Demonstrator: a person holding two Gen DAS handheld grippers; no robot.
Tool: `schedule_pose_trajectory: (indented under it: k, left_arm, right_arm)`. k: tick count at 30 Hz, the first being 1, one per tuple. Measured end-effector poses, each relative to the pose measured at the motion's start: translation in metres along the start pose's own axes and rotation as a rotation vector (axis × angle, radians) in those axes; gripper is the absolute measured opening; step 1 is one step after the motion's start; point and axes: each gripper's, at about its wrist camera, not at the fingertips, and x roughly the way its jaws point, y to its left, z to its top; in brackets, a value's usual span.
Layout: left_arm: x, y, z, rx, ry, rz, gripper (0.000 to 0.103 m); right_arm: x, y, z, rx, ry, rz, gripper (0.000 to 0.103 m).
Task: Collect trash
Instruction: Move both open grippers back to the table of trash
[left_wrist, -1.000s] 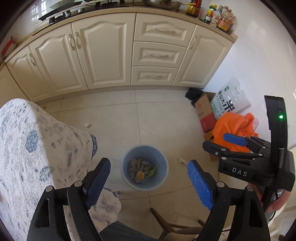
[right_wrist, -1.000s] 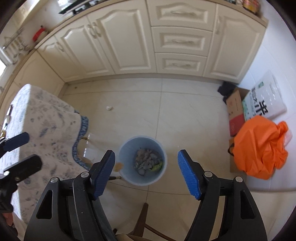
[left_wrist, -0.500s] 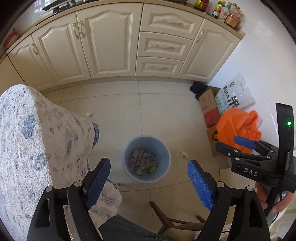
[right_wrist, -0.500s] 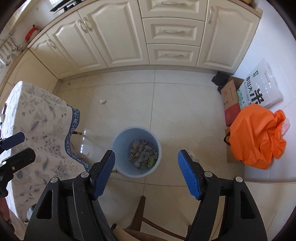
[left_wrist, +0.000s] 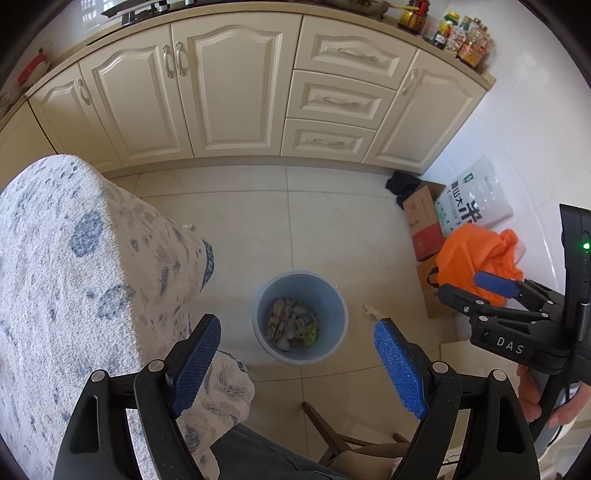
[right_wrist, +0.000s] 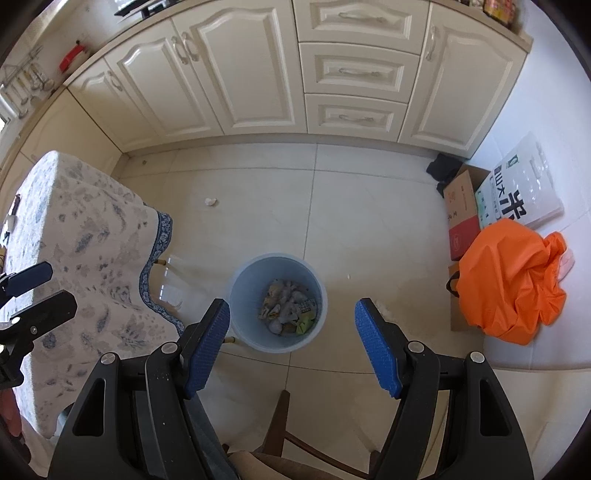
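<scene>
A light blue bin (left_wrist: 300, 316) (right_wrist: 277, 302) stands on the tiled floor, with crumpled paper and wrappers inside. Both grippers hang high above it, pointing steeply down. My left gripper (left_wrist: 297, 358) is open with nothing between its blue pads. My right gripper (right_wrist: 291, 343) is also open and empty; it shows from the side in the left wrist view (left_wrist: 465, 286). A small white paper scrap (left_wrist: 371, 310) (right_wrist: 384, 309) lies on the floor just right of the bin. Another white scrap (right_wrist: 211, 201) (left_wrist: 187, 226) lies near the table's far corner.
A table under a blue-flowered cloth (left_wrist: 74, 266) (right_wrist: 85, 236) fills the left. Cream cabinets (left_wrist: 229, 88) line the far wall. An orange bag (right_wrist: 509, 284), a cardboard box (right_wrist: 461, 218) and a white sack (right_wrist: 517, 192) sit at the right wall. A wooden chair (right_wrist: 280, 417) is below.
Both views have shifted a little: the bin and the cabinets sit slightly differently in each frame. The jaws of both grippers keep the same width and stay empty.
</scene>
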Motion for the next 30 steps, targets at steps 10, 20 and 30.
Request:
schedule_pose_trajectory:
  k: [10, 20, 30]
  left_arm:
    - [-0.038, 0.031, -0.030, -0.050, -0.053, 0.041, 0.082]
    - [-0.088, 0.068, -0.070, -0.141, -0.106, 0.099, 0.082]
    - [-0.138, 0.121, -0.111, -0.279, -0.134, 0.167, 0.082]
  right_arm:
    - [-0.017, 0.033, 0.002, -0.058, -0.022, 0.026, 0.072]
    - [-0.026, 0.096, 0.004, -0.187, -0.031, 0.073, 0.072]
    - [-0.029, 0.180, 0.005, -0.350, -0.028, 0.146, 0.072]
